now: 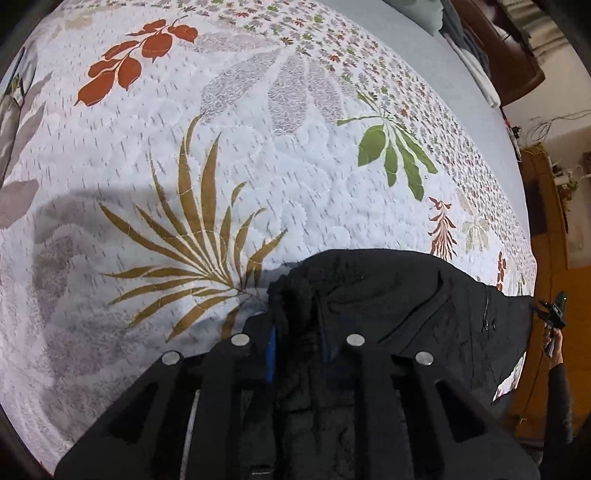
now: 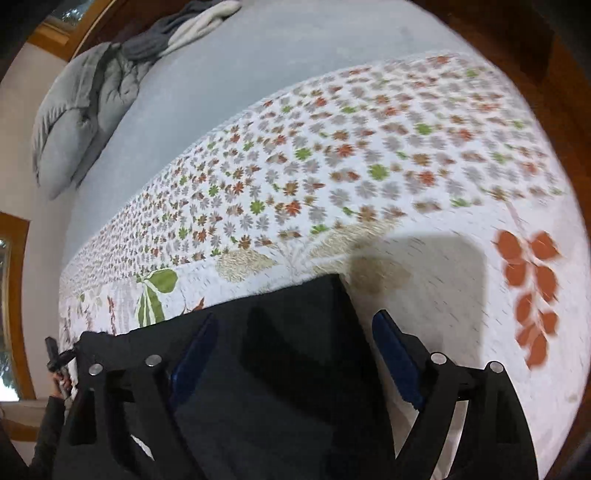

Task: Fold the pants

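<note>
Black pants [image 1: 406, 295] lie at the near edge of a leaf-printed quilt [image 1: 221, 147], waistband end with a zip pocket toward the right. My left gripper [image 1: 299, 350] is shut on a bunched fold of the pants, blue pads pressed into the cloth. In the right wrist view the pants [image 2: 295, 350] lie flat and dark between my fingers. My right gripper [image 2: 295, 354] is open, its blue pads [image 2: 397, 354] spread wide on both sides of the cloth's corner.
The quilt [image 2: 369, 166] covers a grey-blue bed [image 2: 258, 55]. A grey pillow [image 2: 70, 122] and folded grey clothes [image 2: 177, 33] lie at the head. Wooden furniture [image 1: 550, 221] and floor edge the bed at right. The other hand's gripper [image 1: 554, 314] shows at the right edge.
</note>
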A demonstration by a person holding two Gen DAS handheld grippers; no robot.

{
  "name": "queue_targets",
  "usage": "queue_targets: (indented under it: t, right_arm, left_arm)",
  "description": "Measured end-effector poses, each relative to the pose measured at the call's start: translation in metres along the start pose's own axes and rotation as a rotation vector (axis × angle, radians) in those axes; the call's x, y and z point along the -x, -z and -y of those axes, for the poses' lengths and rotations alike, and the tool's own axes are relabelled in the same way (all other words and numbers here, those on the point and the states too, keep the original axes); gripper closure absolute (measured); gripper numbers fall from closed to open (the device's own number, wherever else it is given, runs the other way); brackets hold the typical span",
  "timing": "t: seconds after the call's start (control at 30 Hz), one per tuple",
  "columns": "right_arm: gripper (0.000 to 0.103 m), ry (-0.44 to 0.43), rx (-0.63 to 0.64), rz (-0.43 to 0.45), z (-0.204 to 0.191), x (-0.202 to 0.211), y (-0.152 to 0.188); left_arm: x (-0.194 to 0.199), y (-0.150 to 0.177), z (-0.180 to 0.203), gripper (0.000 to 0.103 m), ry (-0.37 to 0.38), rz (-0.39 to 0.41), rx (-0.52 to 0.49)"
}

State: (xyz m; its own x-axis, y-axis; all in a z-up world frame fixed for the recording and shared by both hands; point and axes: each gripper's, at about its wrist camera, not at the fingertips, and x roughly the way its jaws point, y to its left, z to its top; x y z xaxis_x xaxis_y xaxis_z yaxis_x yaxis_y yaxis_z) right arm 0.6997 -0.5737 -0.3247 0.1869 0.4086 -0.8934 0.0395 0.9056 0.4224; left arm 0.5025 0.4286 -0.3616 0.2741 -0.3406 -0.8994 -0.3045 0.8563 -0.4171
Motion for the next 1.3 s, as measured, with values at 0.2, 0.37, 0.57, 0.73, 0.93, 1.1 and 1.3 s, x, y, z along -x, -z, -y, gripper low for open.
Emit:
queue_targets:
  t: [0.2,0.37,0.57,0.73,0.93,1.1,1.3]
  right_arm:
    - [0.032,-0.017,0.005,-0.046,0.000,-0.013,-0.006]
    - [0.095,-0.004,0.028,-0.034,0.003,0.003,0.002]
    - [0.098,-0.015,0.025,0.120,-0.006,0.063,0.024]
    - [0.098,-0.012,0.024,0.184,-0.010,0.124,0.063]
    - [0.098,-0.006,0.007,0.242,-0.015,0.177,0.126]
    - [0.098,-0.013,-0.020,0.285,-0.019,0.202,0.178]
    - [0.098,-0.007,-0.036,0.317,-0.019,0.219,0.226]
  left_arm:
    - [0.001,-0.001,0.008,0.086,-0.037,-0.005,0.007]
    - [0.014,0.001,0.016,0.088,-0.080,0.035,0.030]
    - [0.060,0.005,0.034,0.090,-0.054,0.138,0.045]
    - [0.105,0.019,0.055,0.090,-0.011,0.216,0.024]
    - [0.155,0.046,0.078,0.090,0.026,0.277,-0.024]
    - [0.186,0.071,0.086,0.090,0.048,0.305,-0.044]
    - [0.206,0.104,0.084,0.090,0.060,0.322,-0.041]
